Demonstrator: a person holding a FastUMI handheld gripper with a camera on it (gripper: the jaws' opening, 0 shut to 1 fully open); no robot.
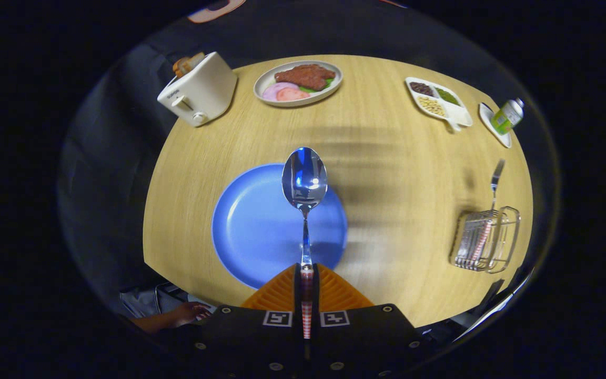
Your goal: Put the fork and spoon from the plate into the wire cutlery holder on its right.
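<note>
Spoon (304, 181) pinched by its handle in the gripper (306, 273), bowl raised over the blue plate (245, 226).
Light, stiff, slick metal; keep hold low on the patterned handle. Fork (495, 181) already stands in the wire holder (486, 239), far right.

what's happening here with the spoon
A hand-held gripper is shut on the handle of a spoon, holding it up over the blue plate, bowl pointing away from the fingers. The fork already stands in the wire cutlery holder to the plate's right, so the spoon is the piece left to go in. A toaster and food dishes sit at the table's far side.
</note>
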